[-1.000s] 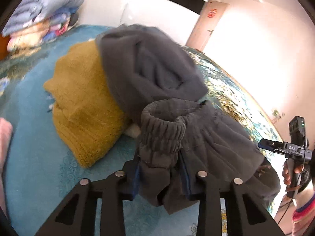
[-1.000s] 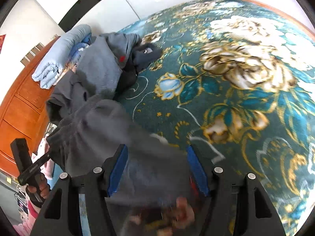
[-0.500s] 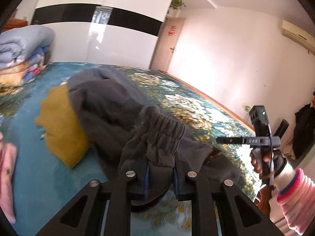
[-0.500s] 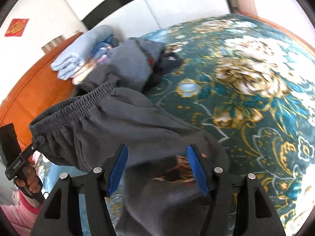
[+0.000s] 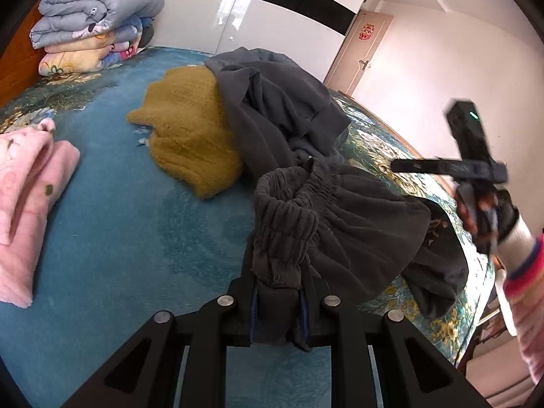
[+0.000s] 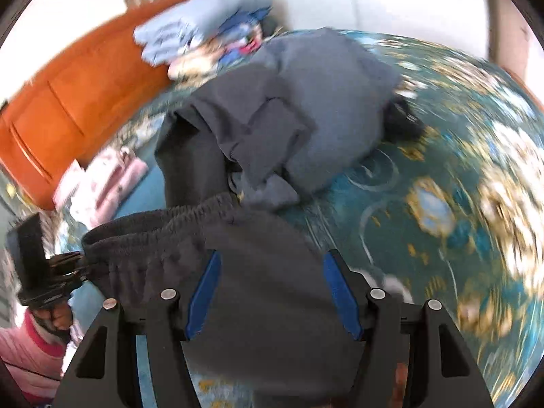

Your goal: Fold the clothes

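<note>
Dark grey trousers (image 5: 340, 224) hang over the bed (image 5: 119, 238), soft, limp, light: left gripper (image 5: 277, 302) fingers clamped on gathered waistband at 6 o'clock; right gripper (image 6: 272, 292) fingers apart, cloth between, grip unclear; best held along elastic waistband.

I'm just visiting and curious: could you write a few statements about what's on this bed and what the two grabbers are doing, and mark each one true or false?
1. The left gripper pinches the waistband of the dark grey trousers. True.
2. The mustard knit sweater hangs from a gripper. False: it lies on the bed, partly under dark clothes.
3. Folded quilts are stacked at the bed's far end. True.
4. The pink garment covers the trousers. False: it lies apart.
</note>
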`<act>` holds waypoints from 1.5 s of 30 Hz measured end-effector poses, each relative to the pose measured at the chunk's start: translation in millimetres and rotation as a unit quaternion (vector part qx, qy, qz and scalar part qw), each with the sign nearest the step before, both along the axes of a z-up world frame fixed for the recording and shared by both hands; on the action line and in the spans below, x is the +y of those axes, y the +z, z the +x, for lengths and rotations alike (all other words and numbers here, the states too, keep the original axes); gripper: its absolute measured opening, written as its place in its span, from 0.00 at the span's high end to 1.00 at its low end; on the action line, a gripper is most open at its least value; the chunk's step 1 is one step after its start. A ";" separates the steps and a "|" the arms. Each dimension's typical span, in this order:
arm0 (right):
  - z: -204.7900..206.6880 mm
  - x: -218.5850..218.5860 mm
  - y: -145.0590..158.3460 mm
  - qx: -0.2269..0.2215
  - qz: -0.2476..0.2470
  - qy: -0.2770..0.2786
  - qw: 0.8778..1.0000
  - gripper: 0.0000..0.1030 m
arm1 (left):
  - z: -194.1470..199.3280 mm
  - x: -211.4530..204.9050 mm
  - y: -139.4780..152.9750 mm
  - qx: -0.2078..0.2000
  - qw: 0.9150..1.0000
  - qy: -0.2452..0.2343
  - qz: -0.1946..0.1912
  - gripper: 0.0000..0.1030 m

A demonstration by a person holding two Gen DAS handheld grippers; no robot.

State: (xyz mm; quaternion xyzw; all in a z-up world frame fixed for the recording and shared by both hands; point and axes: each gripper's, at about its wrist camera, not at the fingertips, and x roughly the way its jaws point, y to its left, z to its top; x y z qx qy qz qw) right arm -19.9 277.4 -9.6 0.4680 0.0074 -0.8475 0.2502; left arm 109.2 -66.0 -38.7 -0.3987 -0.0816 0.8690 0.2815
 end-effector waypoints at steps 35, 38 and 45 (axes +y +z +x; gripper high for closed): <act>68.4 6.3 57.6 0.084 -0.025 -0.068 0.994 0.83 | -27.2 47.8 118.5 0.133 0.991 -0.024 -0.004 0.79; 85.0 52.2 84.7 0.125 -0.064 -0.139 0.980 0.83 | -35.9 103.7 159.6 0.161 0.984 -0.074 0.004 0.79; 130.7 184.1 105.7 0.162 -0.087 -0.325 0.928 0.83 | -76.4 191.2 178.3 0.085 0.985 -0.123 0.085 0.35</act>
